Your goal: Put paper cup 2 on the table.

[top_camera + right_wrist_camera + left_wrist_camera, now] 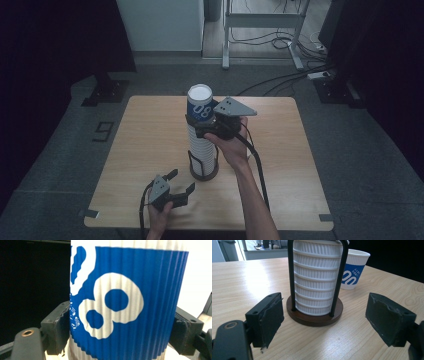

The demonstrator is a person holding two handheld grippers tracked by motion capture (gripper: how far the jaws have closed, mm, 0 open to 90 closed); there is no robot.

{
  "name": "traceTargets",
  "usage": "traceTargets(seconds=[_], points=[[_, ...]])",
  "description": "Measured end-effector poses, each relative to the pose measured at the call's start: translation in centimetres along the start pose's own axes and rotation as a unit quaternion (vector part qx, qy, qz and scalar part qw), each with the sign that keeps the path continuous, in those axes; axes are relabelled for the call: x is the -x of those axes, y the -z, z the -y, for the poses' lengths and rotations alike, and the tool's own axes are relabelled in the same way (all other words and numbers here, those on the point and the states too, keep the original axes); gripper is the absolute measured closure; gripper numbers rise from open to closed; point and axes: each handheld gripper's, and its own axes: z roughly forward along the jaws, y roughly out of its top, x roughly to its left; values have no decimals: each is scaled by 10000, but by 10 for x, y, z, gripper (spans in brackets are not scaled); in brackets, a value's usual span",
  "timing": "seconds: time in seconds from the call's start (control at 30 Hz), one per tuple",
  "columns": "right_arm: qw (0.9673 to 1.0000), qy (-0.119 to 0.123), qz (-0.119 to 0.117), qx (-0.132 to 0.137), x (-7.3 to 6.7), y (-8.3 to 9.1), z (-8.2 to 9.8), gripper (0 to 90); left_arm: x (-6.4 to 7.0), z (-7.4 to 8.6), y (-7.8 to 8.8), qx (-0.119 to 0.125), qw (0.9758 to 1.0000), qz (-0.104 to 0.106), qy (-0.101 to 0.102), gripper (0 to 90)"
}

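Blue-and-white ribbed paper cup (pixel 200 104) at the very top of the stack of white cups (pixel 201 145), upright, above the middle of the tabletop (pixel 150 150). Clamped at its blue band by the right hand-held gripper (pixel 207 122), reaching in level from the right side of the stack; seen up close in the right gripper view as cup (pixel 125 302) squeezed between both black pads (pixel 62 325), one pad touching each flank, jaws narrowed onto the ribbed wall. White lower edge of the cup just below the pads. Stack seated in a dark wire holder (pixel 204 167) with a round brown base (pixel 314 315), two thin black uprights (pixel 291 277) hugging the white ribs.

Nearer the front edge, left hand-held gripper (pixel 175 187) low over the wood, jaws spread wide with nothing between them, pointed toward the holder's base yet apart from it. From the left gripper view, left hand-held gripper (pixel 322 322) framing the base from a short way off. Behind the holder in that view, a second blue-printed cup (pixel 355 270) standing upright on the tabletop, just beside the stack.
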Motion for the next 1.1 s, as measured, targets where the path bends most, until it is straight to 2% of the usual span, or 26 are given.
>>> traceTargets(seconds=[0.23,0.5,1.1], points=[[9999,-88,-54,64,1,1,-5,179,0,0,0,1,10000,9,-6,147],[9998,-57,-19,179,1,3,-13,184,0,0,0,-6,10000,11,-2,147],[9985,-21,-150,523,1,9,-37,190,-1,0,1,17,10000,27,35,147]])
